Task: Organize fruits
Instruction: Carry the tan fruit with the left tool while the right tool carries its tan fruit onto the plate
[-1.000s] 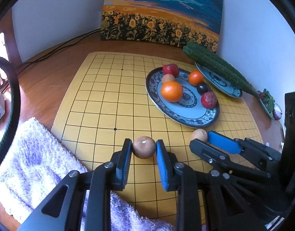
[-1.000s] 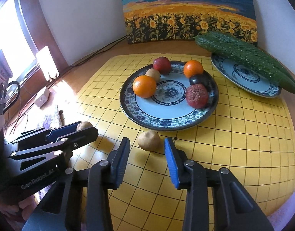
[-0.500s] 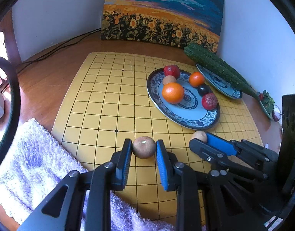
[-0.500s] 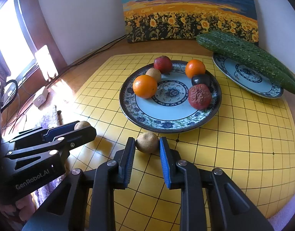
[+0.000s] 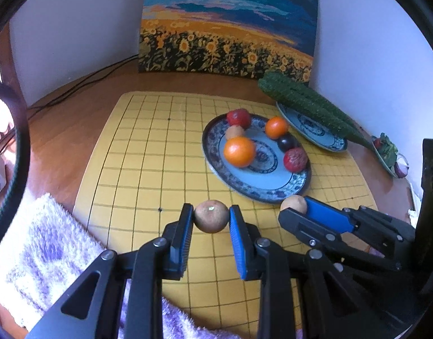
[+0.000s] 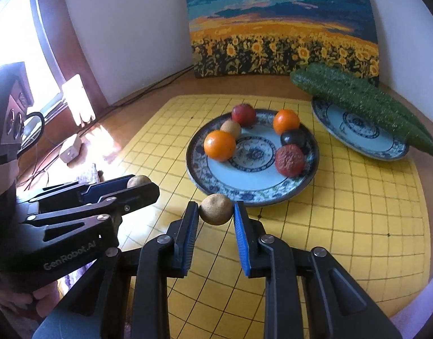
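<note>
Left wrist view, nearest to you: your left gripper (image 5: 211, 220) has its fingers closed against both sides of a round brown fruit (image 5: 211, 216), holding it just over the yellow grid board (image 5: 148, 152). A fluffy lilac towel (image 5: 41, 251) lies under the gripper's left side, at the board's near corner. Just to the right, your right gripper (image 5: 297, 212) is seen side-on with a smaller tan fruit (image 5: 293, 204) at its fingertips.

Right wrist view confirms that grip: the right gripper's (image 6: 216, 214) two fingers press on the small tan fruit (image 6: 216, 209), right beside the near rim of the large patterned plate (image 6: 244, 189). Your left gripper (image 6: 141, 185) appears at the left with its brown fruit (image 6: 138, 180) peeking out between its fingers.

Beyond the grippers, the large plate sits on the board and carries a big orange (image 6: 219, 145), a smaller orange (image 6: 286, 121), a red fruit (image 6: 243, 114), a tan fruit (image 6: 231, 128), a dark plum (image 6: 293, 138) and a wrinkled red fruit (image 6: 290, 160). Farther right, a second patterned plate (image 6: 357, 141) holds a long green bumpy gourd (image 6: 363, 99). Farthest back, a sunflower painting (image 6: 281, 25) leans against the white wall, standing on the wooden bench (image 5: 64, 130).
</note>
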### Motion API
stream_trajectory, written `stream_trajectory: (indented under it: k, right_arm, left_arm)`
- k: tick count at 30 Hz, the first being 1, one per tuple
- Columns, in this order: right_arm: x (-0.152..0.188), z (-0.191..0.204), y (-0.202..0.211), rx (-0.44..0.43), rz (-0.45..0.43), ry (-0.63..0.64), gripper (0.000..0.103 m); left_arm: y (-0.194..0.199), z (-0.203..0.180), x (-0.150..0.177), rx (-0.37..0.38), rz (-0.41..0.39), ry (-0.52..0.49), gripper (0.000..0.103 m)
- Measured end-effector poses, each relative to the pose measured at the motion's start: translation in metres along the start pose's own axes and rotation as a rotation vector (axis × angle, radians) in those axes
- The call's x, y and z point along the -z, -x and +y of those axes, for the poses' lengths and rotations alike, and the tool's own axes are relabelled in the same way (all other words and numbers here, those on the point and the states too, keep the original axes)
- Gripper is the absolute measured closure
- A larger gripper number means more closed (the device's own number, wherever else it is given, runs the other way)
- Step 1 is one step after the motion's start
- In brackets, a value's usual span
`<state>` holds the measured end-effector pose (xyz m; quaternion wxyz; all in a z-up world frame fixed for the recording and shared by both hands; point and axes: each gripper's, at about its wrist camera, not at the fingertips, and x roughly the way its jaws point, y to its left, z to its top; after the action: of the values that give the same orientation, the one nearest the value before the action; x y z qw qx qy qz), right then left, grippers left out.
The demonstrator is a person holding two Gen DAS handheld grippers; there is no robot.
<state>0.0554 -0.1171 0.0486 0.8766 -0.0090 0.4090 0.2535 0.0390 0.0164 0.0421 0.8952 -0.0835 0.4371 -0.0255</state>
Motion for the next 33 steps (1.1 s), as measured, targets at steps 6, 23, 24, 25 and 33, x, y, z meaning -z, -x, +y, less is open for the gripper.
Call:
stream_trajectory:
  k: [6, 23, 24, 25, 33]
  right_arm:
    - [-0.008, -0.011, 0.004, 0.026, -0.021, -0.004, 0.076]
    - [-0.014, -0.038, -0.004, 0.047, -0.019, -0.021, 0.076]
    - [-0.014, -0.038, -0.005, 0.046, -0.019, -0.02, 0.076]
    - [-0.014, -0.038, -0.005, 0.045, -0.017, -0.02, 0.076]
    - [-0.014, -0.04, -0.011, 0.037, -0.005, -0.029, 0.076]
  left_arm:
    - [-0.006, -0.011, -0.009, 0.024, -0.002, -0.02, 0.076]
    - [-0.035, -0.033, -0.021, 0.067, 0.024, -0.074, 0.076]
    - [-0.036, -0.033, -0.021, 0.067, 0.025, -0.074, 0.076]
    - [-0.037, -0.033, -0.021, 0.067, 0.027, -0.074, 0.076]
    - [-0.04, -0.032, -0.022, 0.065, 0.028, -0.082, 0.076]
